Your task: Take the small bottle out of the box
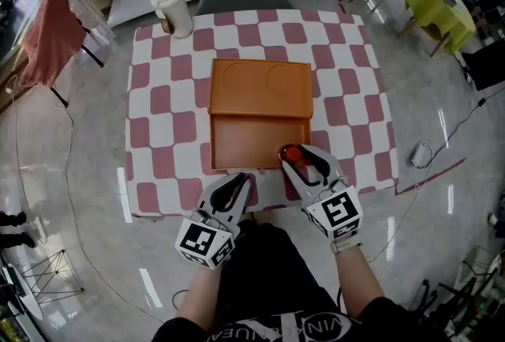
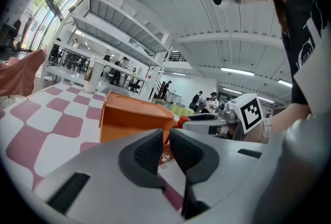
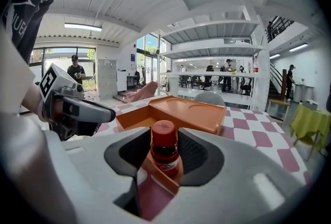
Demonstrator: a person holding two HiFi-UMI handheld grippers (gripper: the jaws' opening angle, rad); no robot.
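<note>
**A:** Start with the head view. What's on the table?

**B:** A checked cloth point(image 1: 166, 95) with an orange box point(image 1: 252, 139) at mid-frame. Its lid point(image 1: 260, 88) lies folded back toward the top. A paper cup point(image 1: 171, 9) stands in the upper left. The small bottle point(image 1: 292, 152), red cap up, is at the box's lower right corner.

**A:** And the tongs?

**B:** Both are at the bottom edge of the cloth. The right gripper point(image 1: 304, 163) reaches over that corner with the cap between its jaws. The left gripper point(image 1: 237, 184) sits just below the box's lower wall, jaws drawn together.

**A:** Does the left gripper view agree?

**B:** Yes. The left gripper point(image 2: 166, 137) has its jaws nearly meeting at the tips, with nothing between them. The box point(image 2: 134, 122) fills the middle just beyond. The right gripper's marker cube point(image 2: 248, 112) shows to the right.

**A:** Now the right gripper view.

**B:** The small bottle point(image 3: 164, 150) stands upright at centre, right between the jaws of the right gripper point(image 3: 165, 153). The jaws are spread wide, and the dark pads point(image 3: 135, 151) flank it without pressing, a sliver of gap on each side. Its foot is hidden behind the box's point(image 3: 160, 179) near wall, low in the frame. The left gripper point(image 3: 106, 113) shows at mid-left.
</note>
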